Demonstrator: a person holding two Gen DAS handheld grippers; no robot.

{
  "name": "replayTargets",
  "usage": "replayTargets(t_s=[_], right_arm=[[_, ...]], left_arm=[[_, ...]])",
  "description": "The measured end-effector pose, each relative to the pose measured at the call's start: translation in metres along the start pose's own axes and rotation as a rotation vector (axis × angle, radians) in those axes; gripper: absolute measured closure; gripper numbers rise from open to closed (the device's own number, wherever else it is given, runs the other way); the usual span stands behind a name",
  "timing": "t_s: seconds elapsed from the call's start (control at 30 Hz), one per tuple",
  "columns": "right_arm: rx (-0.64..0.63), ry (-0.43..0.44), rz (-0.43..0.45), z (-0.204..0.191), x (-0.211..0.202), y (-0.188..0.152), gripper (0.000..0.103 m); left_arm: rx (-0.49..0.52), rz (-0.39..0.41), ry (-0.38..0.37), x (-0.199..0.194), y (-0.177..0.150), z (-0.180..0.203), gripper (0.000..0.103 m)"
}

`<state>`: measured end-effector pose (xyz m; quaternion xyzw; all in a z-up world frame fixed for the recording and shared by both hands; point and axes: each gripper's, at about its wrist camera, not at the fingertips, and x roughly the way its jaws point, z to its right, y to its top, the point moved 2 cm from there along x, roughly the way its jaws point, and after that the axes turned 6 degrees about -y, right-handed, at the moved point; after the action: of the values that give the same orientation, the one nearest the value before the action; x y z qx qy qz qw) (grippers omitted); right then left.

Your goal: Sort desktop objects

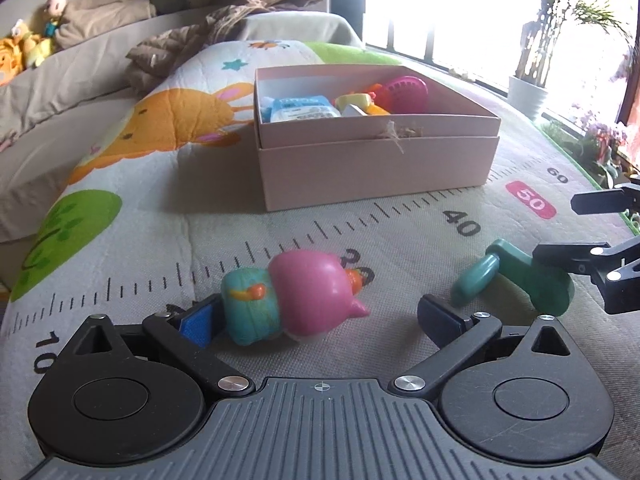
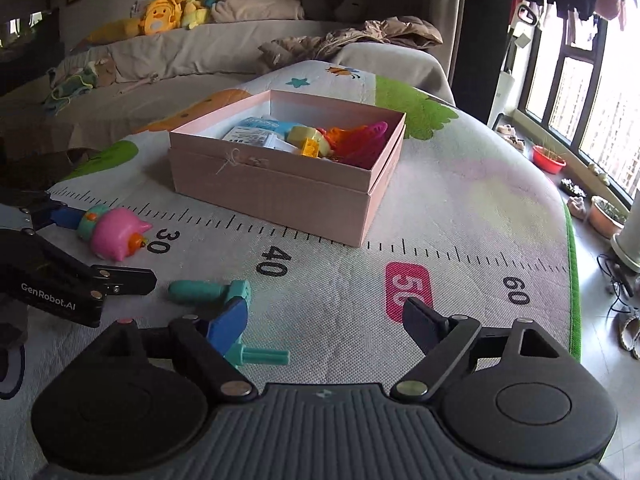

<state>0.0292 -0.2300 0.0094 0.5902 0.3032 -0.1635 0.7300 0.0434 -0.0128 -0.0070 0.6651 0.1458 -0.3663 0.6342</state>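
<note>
Between wide-spread left gripper (image 1: 320,320) fingers: pink-and-teal plastic pig figure (image 1: 288,300), touching blue pad. Beside open right gripper's (image 2: 326,320) left finger: teal plastic toy (image 2: 216,292).

Pink-teal pig toy (image 1: 296,296) lying sideways; teal toy (image 1: 516,280) beside.

The right gripper (image 2: 326,322) is wide open over the play mat (image 2: 460,240). A green toy (image 2: 224,300) touches its blue finger. The pink box (image 2: 280,188) holds toys.
</note>
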Motion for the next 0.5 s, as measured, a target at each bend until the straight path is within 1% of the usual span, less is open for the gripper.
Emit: replayTargets(t_s=[0.13,0.2,0.3,0.4,0.43,0.47,0.5], right_arm=[[0.087,-0.018,-0.041,0.013,0.009,-0.002,0.015],[0.152,-0.037,-0.053,0.023,0.011,-0.003,0.012],[0.261,-0.065,-0.061,0.04,0.013,-0.007,0.004],[0.331,-0.072,-0.088,0.049,0.019,-0.013,0.003],[0.333,-0.076,-0.076,0.049,0.02,-0.014,0.001],[0.332,-0.083,-0.074,0.048,0.02,-0.015,0.0],[0.329,-0.089,-0.071,0.047,0.021,-0.015,0.0]], left_arm=[[-0.05,-0.019,-0.026,-0.002,0.002,-0.006,0.0],[-0.051,-0.021,-0.032,-0.003,0.001,-0.005,0.0],[-0.034,-0.035,-0.1,-0.006,0.0,0.004,0.0],[0.026,-0.044,-0.181,-0.013,-0.004,0.018,0.0],[0.055,-0.037,-0.194,-0.017,-0.005,0.022,0.0],[0.078,-0.024,-0.188,-0.02,-0.005,0.026,0.0],[0.095,-0.009,-0.165,-0.022,-0.004,0.027,0.0]])
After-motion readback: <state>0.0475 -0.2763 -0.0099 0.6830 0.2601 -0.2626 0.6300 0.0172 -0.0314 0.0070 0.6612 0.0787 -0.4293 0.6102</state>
